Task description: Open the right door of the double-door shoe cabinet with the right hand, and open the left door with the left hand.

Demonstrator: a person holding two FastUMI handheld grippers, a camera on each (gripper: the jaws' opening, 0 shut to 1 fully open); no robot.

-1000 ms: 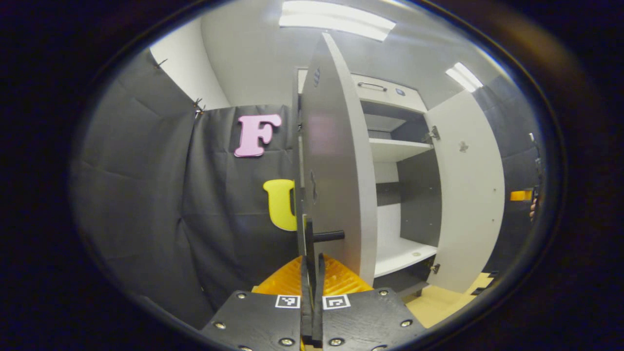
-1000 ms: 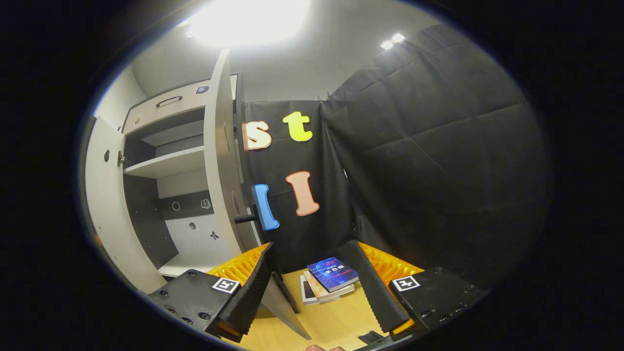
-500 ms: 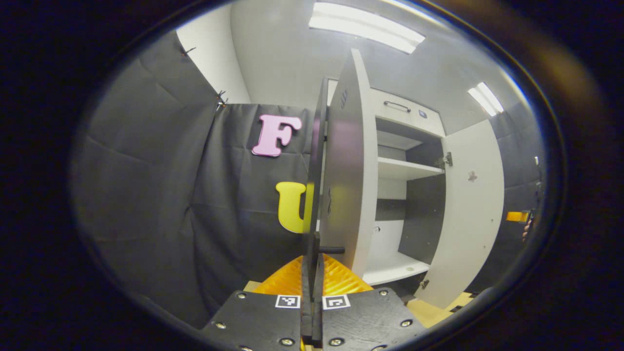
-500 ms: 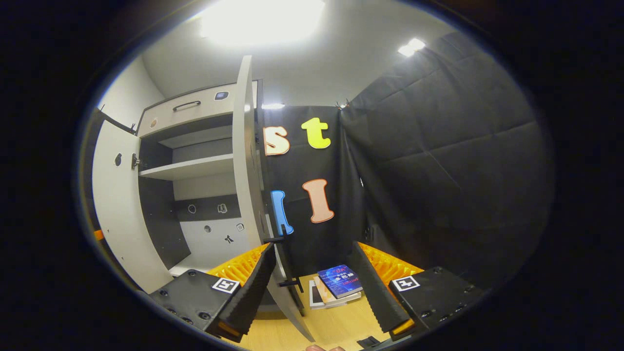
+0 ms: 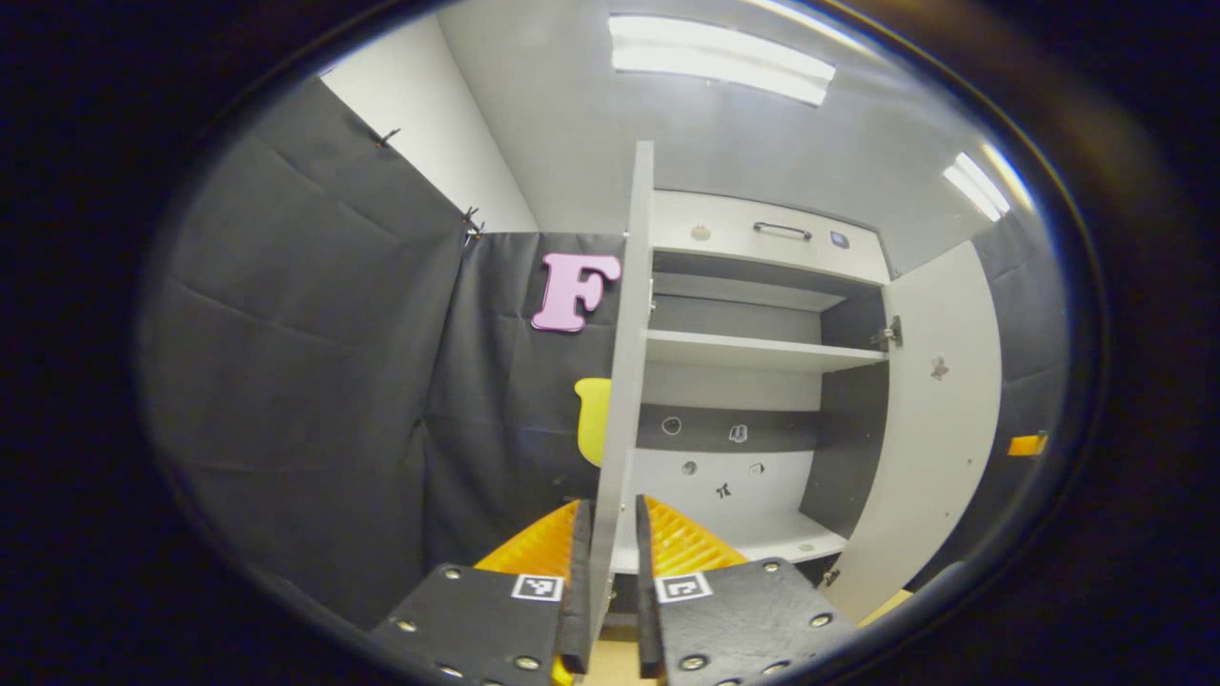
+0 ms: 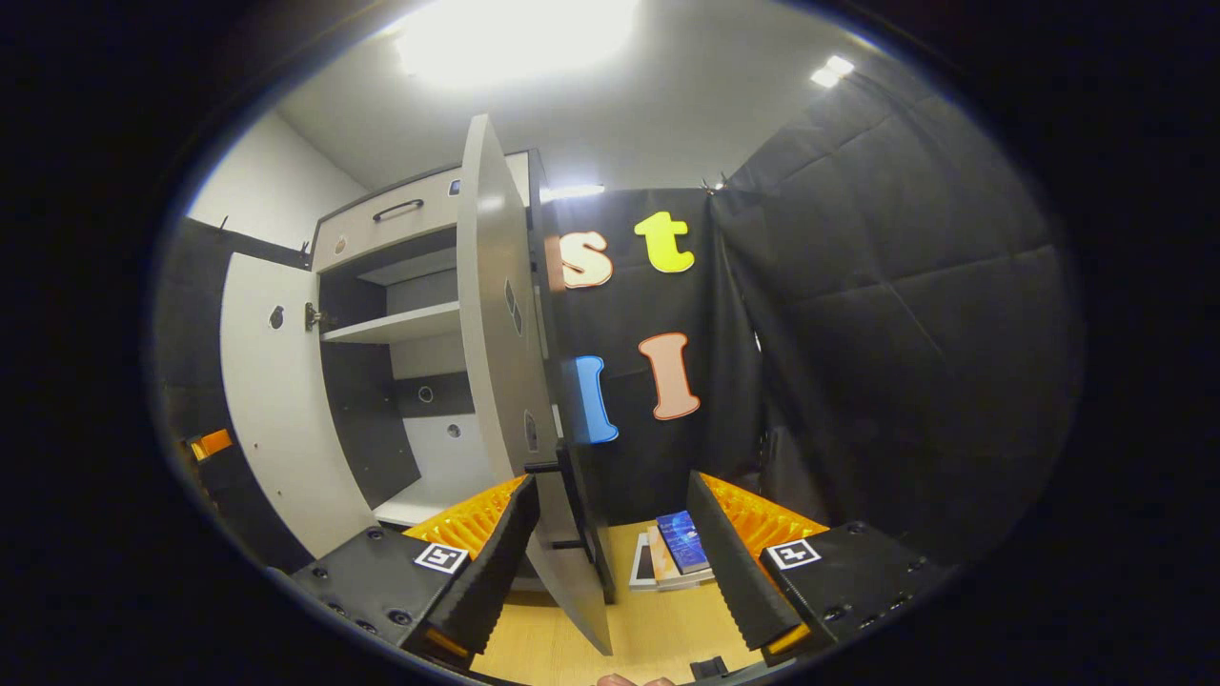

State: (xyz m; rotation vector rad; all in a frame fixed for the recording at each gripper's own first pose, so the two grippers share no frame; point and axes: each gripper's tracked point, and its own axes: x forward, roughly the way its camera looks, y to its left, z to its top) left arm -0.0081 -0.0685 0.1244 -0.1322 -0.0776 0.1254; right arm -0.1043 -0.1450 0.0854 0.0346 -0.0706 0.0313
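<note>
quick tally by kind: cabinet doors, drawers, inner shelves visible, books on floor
Cabinet doors: 2, left door and right door, both open
Drawers: 1, top drawer
Inner shelves: 2, upper shelf, bottom shelf
Books: a small stack, count unclear
Total, books aside: 5

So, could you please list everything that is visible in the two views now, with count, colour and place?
Shoe cabinet: one, white outside, dark inside, against the booth wall.
Doors: two, white, both swung open; left door, right door.
Shelf: one, white, upper part of the cabinet.
Drawer handle: one, dark, on the top front.
Books: a small stack, blue one on top, on the wooden floor.
Ceiling lights: several, white.
Left gripper: jaws slightly apart around the left door's edge.
Right gripper: jaws wide apart.
</note>
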